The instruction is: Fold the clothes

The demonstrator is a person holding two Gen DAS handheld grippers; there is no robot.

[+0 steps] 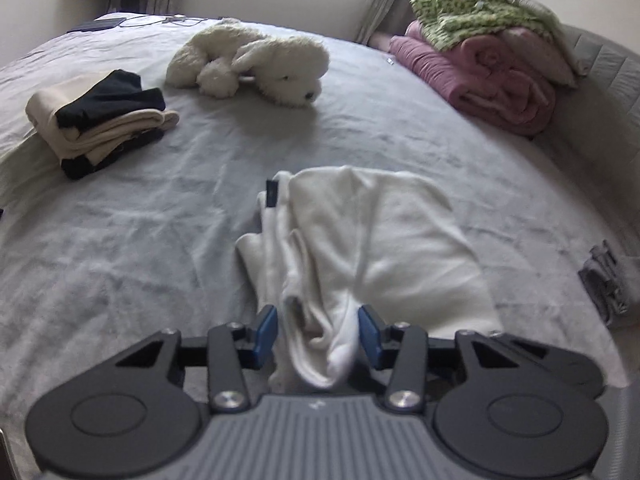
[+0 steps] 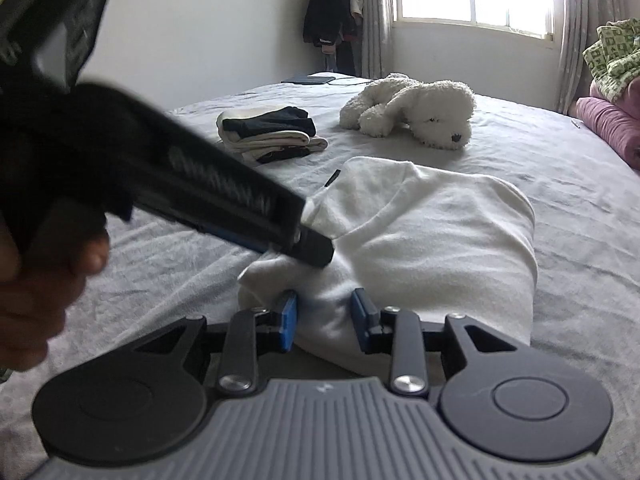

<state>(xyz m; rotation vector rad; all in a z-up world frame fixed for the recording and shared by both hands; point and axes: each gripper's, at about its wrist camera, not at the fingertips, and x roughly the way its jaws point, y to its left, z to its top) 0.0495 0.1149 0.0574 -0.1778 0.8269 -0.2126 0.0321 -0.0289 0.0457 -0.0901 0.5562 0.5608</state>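
My left gripper (image 1: pixel 318 334) has its blue pads (image 1: pixel 266 334) set around a bunched fold of the white knit garment (image 1: pixel 400 248), the cloth filling the gap and touching both pads; whether they truly press I cannot tell. My right gripper (image 2: pixel 325 320) pinches the garment's near edge, fabric bulging between its blue pads (image 2: pixel 289 322). In the right wrist view the left gripper reaches in from the left, a hand (image 2: pixel 36 300) on its handle. The garment lies on the grey bedsheet (image 1: pixel 120 240). Beyond it rests a white plush dog (image 1: pixel 256 60). To the left, a folded stack of cream and black clothes (image 1: pixel 100 116). At far right, rolled pink blankets (image 1: pixel 488 76) under a green patterned cloth (image 1: pixel 472 12).
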